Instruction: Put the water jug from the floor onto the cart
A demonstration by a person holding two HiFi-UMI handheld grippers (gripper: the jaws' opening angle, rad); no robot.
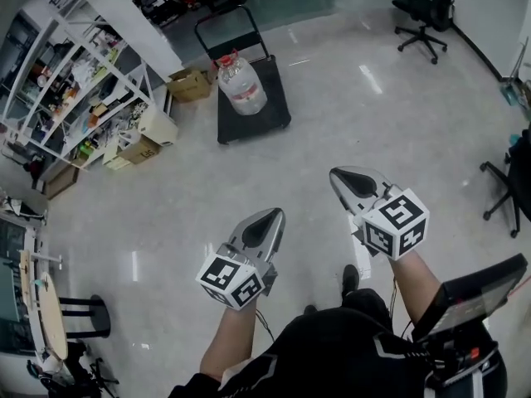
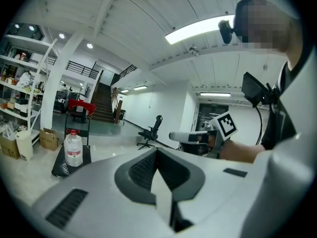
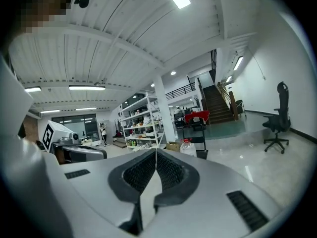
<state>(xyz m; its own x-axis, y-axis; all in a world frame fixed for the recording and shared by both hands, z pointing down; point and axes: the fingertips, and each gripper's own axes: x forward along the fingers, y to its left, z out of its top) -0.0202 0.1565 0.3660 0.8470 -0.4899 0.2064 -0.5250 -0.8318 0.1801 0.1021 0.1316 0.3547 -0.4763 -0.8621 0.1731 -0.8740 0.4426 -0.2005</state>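
Note:
The clear water jug (image 1: pixel 241 83) with a red cap stands upright on the black platform cart (image 1: pixel 274 110), well ahead of me across the floor. In the left gripper view the water jug (image 2: pixel 73 149) sits on the cart (image 2: pixel 62 168) at the left; in the right gripper view the water jug (image 3: pixel 187 147) peeks over the jaws. My left gripper (image 1: pixel 271 215) and right gripper (image 1: pixel 340 175) are both shut and hold nothing, far short of the cart. The right gripper (image 2: pixel 174 136) shows in the left gripper view, and the left gripper (image 3: pixel 101 153) in the right gripper view.
White shelving (image 1: pixel 79 81) packed with goods lines the left, with cardboard boxes (image 1: pixel 189 84) on the floor beside the cart. Office chairs (image 1: pixel 427 11) stand at the far right. A stool (image 1: pixel 79 315) and a round table (image 1: pixel 48 313) are at my near left.

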